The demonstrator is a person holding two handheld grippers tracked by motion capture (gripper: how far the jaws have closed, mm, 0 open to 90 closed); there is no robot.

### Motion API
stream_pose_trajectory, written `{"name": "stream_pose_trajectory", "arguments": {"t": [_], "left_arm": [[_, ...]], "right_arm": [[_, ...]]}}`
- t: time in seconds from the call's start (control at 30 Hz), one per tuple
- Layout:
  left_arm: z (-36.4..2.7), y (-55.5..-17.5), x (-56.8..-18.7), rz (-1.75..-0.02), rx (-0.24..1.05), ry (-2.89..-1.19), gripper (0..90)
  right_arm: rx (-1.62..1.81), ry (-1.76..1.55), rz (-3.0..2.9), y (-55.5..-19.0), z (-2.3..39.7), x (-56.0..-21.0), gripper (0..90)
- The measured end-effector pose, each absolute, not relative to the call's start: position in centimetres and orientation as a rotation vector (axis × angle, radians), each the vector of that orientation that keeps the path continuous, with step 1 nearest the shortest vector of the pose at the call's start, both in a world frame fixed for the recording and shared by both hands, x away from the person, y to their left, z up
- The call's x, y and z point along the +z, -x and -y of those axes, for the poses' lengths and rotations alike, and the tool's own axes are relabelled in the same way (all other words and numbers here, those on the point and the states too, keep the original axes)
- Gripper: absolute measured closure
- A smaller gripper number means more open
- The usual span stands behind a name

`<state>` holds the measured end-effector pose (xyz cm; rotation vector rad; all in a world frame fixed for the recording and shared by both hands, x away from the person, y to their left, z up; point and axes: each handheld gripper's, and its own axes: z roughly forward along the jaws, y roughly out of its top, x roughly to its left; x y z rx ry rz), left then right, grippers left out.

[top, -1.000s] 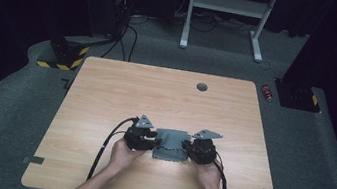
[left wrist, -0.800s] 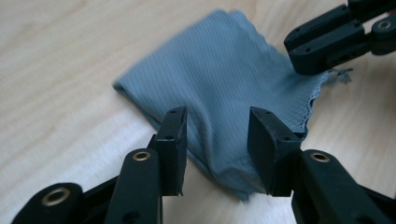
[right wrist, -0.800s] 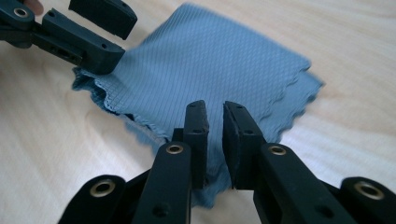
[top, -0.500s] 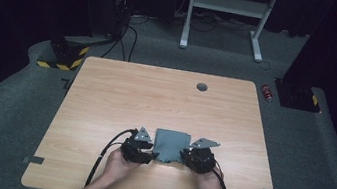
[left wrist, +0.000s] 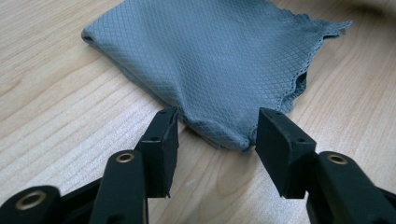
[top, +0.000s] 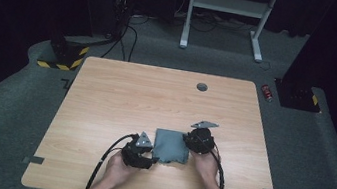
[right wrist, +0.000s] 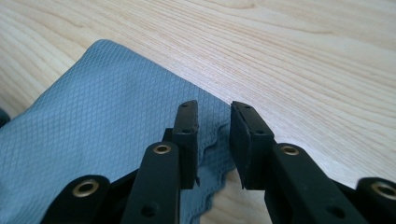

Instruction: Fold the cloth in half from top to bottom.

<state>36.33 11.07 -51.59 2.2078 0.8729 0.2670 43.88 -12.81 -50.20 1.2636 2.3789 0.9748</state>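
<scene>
We have both sets of jaws just opening off the folded grey cloth point(top: 172, 146), which lies flat on the desk point(top: 121, 92) between them; left gripper point(left wrist: 212, 133) and right gripper point(right wrist: 212, 140) should back straight away, low, without snagging its edges.

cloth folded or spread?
Folded: the cloth lies as a compact square with stacked edges showing at its corner on the table.
</scene>
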Motion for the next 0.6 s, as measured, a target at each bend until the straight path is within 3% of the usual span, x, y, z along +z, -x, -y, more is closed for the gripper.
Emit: {"name": "stream_pose_trajectory", "arguments": {"t": [0.1,0.27,0.53,0.6], "left_arm": [[-11.07,-36.34,-51.58,-0.873,0.268,-2.208,49.3],[-10.98,-36.29,-51.61,-0.87,0.276,-2.21,49.0],[-10.92,-36.32,-51.13,-0.869,0.305,-2.19,48.4],[-10.98,-36.33,-50.91,-0.872,0.306,-2.181,48.3]], "right_arm": [[0.956,-1.294,-2.399,-44.26,12.66,-50.8,74.2],[0.961,-1.277,-2.397,-44.4,12.89,-50.83,89.8],[0.957,-1.281,-2.367,-44.47,13.41,-50.73,89.8],[0.983,-1.246,-2.37,-43.65,13.06,-50.36,83.6]]}}
